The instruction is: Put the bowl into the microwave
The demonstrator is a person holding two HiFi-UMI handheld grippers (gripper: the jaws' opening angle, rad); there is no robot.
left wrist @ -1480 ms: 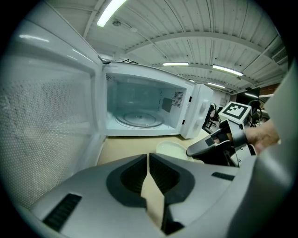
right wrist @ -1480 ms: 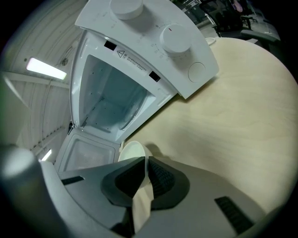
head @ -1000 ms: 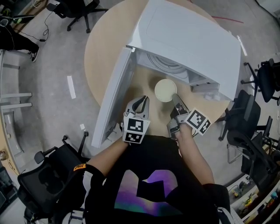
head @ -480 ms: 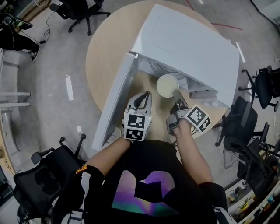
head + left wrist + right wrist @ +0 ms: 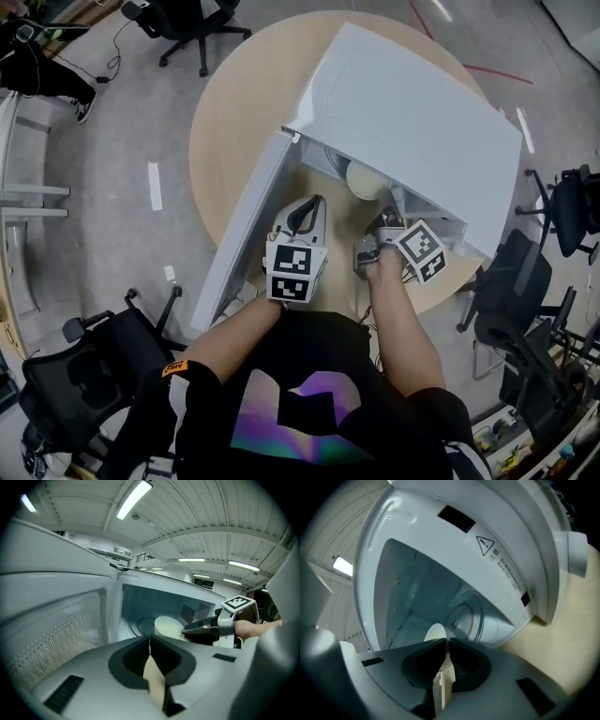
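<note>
The pale cream bowl (image 5: 360, 179) is partly under the top edge of the white microwave (image 5: 422, 122), inside its open mouth. My right gripper (image 5: 382, 219) is shut on the bowl's near rim. In the right gripper view the bowl (image 5: 435, 633) is edge-on between the jaws of my right gripper (image 5: 446, 642), with the glass turntable (image 5: 469, 615) beyond. My left gripper (image 5: 312, 203) is shut and empty, just in front of the opening beside the door. In the left gripper view, past my left gripper (image 5: 150, 641), the bowl (image 5: 167, 626) sits in the cavity held by my right gripper (image 5: 190, 629).
The microwave door (image 5: 246, 230) swings open to the left, close to my left gripper. The microwave stands on a round wooden table (image 5: 220, 122). Office chairs (image 5: 525, 309) stand to the right of the table and one (image 5: 80, 380) at lower left.
My right gripper has carried the bowl forward from in front of the microwave into its opening. My left gripper has stayed about where it was.
</note>
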